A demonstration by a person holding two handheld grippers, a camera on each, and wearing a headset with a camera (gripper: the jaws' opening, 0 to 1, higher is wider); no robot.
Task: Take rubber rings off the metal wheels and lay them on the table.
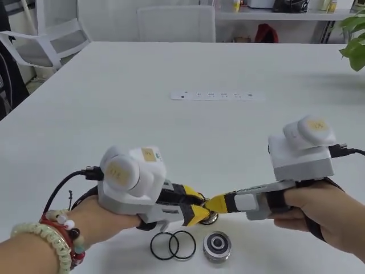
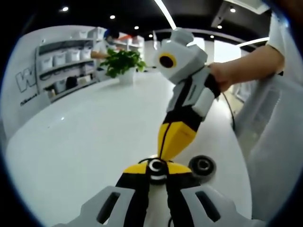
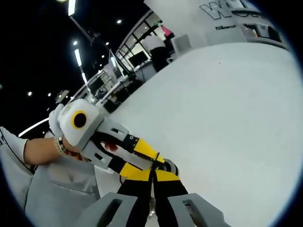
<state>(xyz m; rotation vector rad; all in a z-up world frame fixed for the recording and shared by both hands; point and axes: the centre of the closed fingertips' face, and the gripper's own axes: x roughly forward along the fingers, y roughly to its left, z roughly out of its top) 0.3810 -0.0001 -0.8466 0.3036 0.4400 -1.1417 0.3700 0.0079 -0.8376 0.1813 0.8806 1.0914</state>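
The left gripper (image 1: 199,207) has its yellow-tipped jaws clamped on a small silver metal wheel (image 2: 156,167), holding it just over the near edge of the white surface (image 1: 142,114). The right gripper (image 1: 215,204) comes in from the other side, nose to nose with it. Its yellow jaws are pressed together right at the wheel's rim; I cannot make out whether any rubber is nipped between them.

Just in front of the pair, two thin black rubber rings (image 1: 173,236) lie flat on the surface, side by side and overlapping a little. Just to their right a second silver metal wheel (image 1: 217,246) lies on its side, apart from both grippers.

Further back, near the middle of the surface and well apart from all this, sits a long white power strip (image 1: 217,95). The person's left wrist wears beaded bracelets (image 1: 57,237).
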